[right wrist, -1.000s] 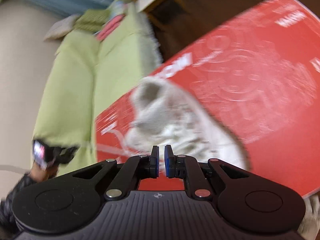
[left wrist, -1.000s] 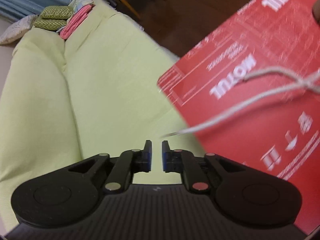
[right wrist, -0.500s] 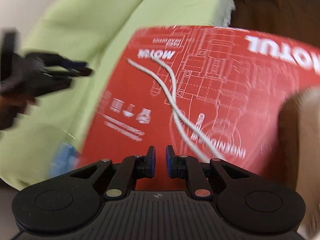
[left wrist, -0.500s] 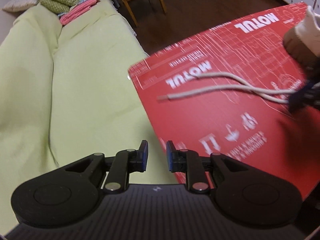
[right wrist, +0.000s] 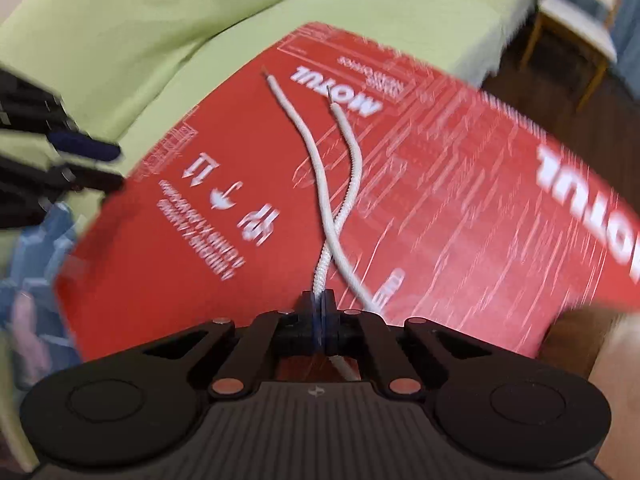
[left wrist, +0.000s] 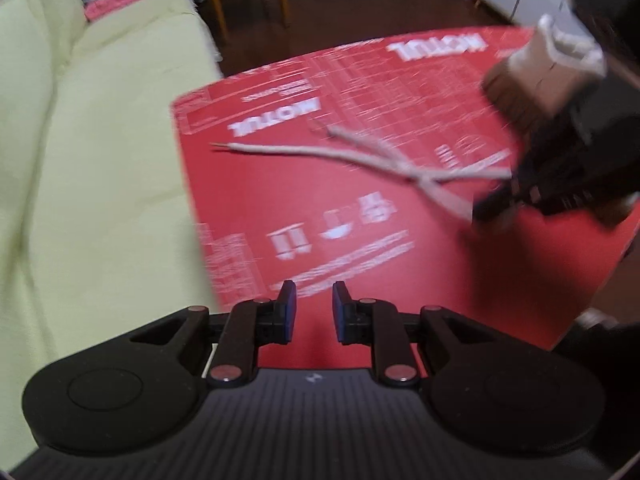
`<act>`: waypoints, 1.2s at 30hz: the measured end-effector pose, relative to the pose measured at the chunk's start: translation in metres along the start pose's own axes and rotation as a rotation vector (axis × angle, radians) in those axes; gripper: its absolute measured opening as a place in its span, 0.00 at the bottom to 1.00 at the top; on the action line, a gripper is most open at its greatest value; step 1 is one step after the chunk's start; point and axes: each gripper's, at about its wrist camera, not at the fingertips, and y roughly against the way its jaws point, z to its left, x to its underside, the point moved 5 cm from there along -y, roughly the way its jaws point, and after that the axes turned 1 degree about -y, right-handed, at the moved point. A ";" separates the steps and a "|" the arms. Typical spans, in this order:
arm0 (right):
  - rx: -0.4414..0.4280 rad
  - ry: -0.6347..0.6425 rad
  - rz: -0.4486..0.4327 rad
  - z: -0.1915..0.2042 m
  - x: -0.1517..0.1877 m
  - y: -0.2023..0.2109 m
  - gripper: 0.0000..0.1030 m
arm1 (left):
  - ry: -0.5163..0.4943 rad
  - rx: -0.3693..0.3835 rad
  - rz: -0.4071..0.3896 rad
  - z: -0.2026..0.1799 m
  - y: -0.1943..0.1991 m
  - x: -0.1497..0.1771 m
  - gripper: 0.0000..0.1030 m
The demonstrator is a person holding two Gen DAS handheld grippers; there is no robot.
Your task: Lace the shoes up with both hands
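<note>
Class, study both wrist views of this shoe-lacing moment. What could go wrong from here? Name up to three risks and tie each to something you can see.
1. The right gripper pinches one lace right where it crosses the other lace; pulling may drag both.
2. The left gripper is open and far from the lace tips, so its grab could miss.
3. Both views are blurred, so aiming is harder.

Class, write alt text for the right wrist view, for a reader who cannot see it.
The right gripper is shut on one of two white braided shoelace ends, which cross just ahead of it and trail over a red printed cardboard box. A pale green sofa lies behind, and the left gripper shows blurred at left.
</note>
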 end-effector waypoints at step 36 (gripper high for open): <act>-0.257 -0.378 0.018 -0.040 0.051 0.062 0.12 | -0.217 -0.148 0.206 -0.052 -0.021 -0.012 0.00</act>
